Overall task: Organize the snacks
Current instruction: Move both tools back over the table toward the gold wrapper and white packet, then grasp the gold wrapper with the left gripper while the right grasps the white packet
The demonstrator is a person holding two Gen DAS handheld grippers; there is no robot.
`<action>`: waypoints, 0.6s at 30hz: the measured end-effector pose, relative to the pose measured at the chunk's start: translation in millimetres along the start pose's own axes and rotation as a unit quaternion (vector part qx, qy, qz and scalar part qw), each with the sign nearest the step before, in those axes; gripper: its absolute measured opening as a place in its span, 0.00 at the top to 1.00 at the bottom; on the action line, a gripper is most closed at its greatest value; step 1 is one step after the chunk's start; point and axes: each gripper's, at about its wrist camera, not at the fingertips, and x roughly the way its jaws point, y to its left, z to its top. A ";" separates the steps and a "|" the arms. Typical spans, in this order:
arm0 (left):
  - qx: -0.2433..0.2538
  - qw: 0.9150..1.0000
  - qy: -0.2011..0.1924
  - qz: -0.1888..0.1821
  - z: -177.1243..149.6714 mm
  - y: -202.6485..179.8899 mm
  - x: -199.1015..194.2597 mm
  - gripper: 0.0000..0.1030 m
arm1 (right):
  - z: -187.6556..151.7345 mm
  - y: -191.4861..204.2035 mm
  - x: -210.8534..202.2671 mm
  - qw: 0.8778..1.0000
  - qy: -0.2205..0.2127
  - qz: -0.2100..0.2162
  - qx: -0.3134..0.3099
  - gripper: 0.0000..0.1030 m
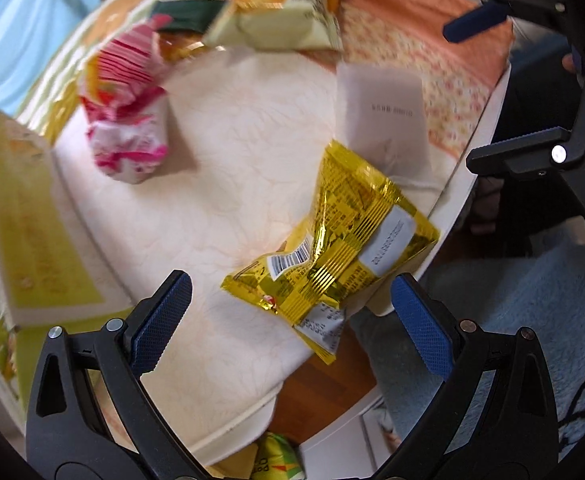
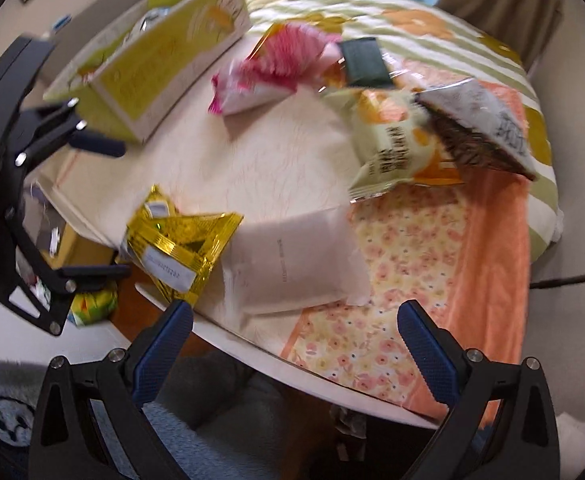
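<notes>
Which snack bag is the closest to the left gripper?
The shiny gold packet, lying right before the open left gripper at the table edge. The pink packet and pale green packet lie farther back.

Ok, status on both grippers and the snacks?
Left gripper open, empty, over gold packet. Right gripper open, empty. Packet overlaps white pouch. Yellow box clear.

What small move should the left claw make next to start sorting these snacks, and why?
Probably ease the left claw forward around the gold snack packet: the claw is open and empty, and that packet lies nearest, right ahead at the table edge, partly overhanging it.
</notes>
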 end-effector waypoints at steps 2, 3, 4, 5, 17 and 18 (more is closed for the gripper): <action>0.004 1.000 0.006 -0.017 -0.3 1.1 8.5 0.04 | 2.5 5.9 9.0 1.000 0.017 -0.013 -0.023 0.01; 0.005 1.000 0.007 -0.023 -0.4 1.5 12.5 0.04 | 3.6 8.5 14.1 0.999 0.026 -0.021 -0.033 0.01; 0.005 1.000 0.007 -0.025 -0.4 2.2 15.1 0.04 | 4.6 10.4 18.6 0.998 0.034 -0.027 -0.040 0.01; 0.004 1.000 0.008 -0.029 -0.4 3.4 18.5 0.04 | 5.6 11.7 24.0 0.998 0.041 -0.031 -0.044 0.01; 0.002 0.998 0.003 -0.061 6.2 10.1 39.4 0.37 | 18.3 12.0 52.3 0.995 0.063 -0.039 -0.063 0.01; -0.001 0.998 0.002 -0.062 6.2 10.6 39.6 0.38 | 19.3 10.5 52.6 0.996 0.060 -0.039 -0.061 0.01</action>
